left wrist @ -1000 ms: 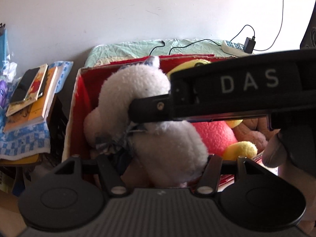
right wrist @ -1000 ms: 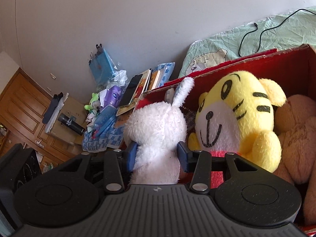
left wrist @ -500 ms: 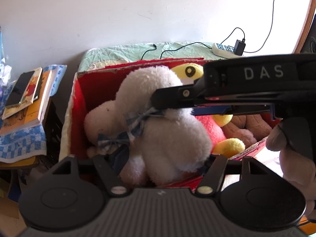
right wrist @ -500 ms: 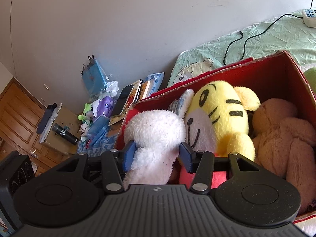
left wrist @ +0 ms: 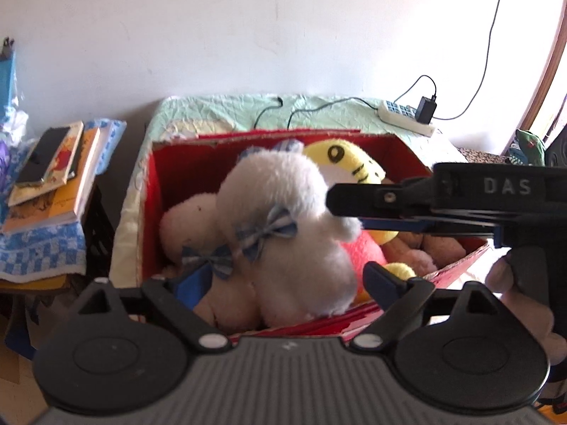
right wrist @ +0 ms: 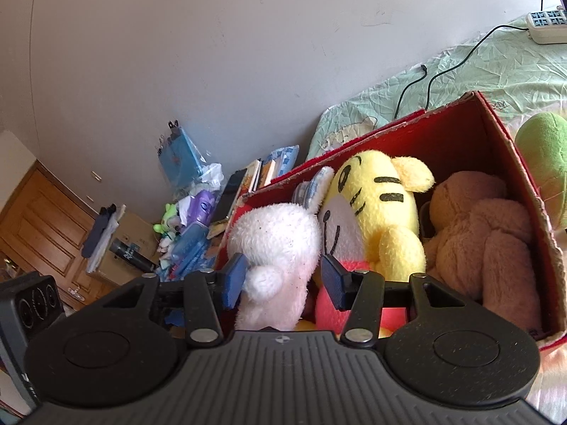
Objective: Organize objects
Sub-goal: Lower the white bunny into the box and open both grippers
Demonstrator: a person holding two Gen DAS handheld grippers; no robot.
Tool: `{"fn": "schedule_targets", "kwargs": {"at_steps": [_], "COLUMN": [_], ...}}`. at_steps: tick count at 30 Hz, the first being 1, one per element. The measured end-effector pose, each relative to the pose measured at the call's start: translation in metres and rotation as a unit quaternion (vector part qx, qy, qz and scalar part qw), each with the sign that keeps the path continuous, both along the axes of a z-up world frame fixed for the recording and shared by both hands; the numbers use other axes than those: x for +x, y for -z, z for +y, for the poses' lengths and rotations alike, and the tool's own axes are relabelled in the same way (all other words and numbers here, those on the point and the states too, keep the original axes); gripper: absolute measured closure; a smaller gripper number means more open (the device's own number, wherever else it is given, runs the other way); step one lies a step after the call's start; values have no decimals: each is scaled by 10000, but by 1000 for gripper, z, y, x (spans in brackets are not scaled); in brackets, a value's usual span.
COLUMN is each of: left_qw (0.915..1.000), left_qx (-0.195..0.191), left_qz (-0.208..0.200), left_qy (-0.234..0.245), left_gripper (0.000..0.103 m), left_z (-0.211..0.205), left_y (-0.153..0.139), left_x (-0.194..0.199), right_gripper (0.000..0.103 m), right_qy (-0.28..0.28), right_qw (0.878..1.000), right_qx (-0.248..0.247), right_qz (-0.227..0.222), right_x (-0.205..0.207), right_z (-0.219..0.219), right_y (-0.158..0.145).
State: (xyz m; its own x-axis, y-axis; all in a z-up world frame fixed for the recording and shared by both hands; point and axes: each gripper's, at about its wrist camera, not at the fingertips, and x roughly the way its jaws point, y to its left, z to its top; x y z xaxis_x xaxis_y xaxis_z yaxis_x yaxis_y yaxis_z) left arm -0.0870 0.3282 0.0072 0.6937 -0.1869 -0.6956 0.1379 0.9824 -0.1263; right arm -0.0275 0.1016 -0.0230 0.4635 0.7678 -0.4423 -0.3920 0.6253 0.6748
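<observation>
A white plush rabbit [left wrist: 283, 212] with blue bows sits at the left end of the red cardboard box [left wrist: 156, 194]. Beside it are a yellow tiger plush [right wrist: 375, 198] and a brown bear plush [right wrist: 478, 233]. In the right wrist view my right gripper [right wrist: 283, 279] is shut on the white plush rabbit [right wrist: 276, 241] at its lower body, with the blue pads against its sides. In the left wrist view the right gripper [left wrist: 345, 212] reaches in from the right at the rabbit's head. My left gripper [left wrist: 290, 279] is wide open, its fingers apart on either side of the rabbit and not touching it.
The box [right wrist: 460, 120] stands on a pale green bed cover [left wrist: 248, 113] with a power strip [left wrist: 404, 117] and cables behind it. A stack of books [left wrist: 53, 177] lies to the left. A green plush [right wrist: 545, 156] lies outside the box's right wall. Toy clutter [right wrist: 191, 219] fills the far left.
The right gripper has lowered the white rabbit deeper into the box next to the tiger. The left gripper has drawn back and stays open.
</observation>
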Motion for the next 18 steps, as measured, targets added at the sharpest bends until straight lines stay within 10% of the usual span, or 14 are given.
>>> {"fn": "schedule_targets", "kwargs": {"at_steps": [18], "left_qw": [9984], "left_qx": [-70], "left_qz": [-35], "left_qy": [-567], "left_gripper": [14], "left_z": [-61], "left_y": [-23], "left_x": [4], "right_gripper": [55], "right_qy": [346], "right_qw": [9963], "right_qx": [790], "right_qz": [-30], "right_x": [24], "right_z": [-119], "right_y": [-11]}}
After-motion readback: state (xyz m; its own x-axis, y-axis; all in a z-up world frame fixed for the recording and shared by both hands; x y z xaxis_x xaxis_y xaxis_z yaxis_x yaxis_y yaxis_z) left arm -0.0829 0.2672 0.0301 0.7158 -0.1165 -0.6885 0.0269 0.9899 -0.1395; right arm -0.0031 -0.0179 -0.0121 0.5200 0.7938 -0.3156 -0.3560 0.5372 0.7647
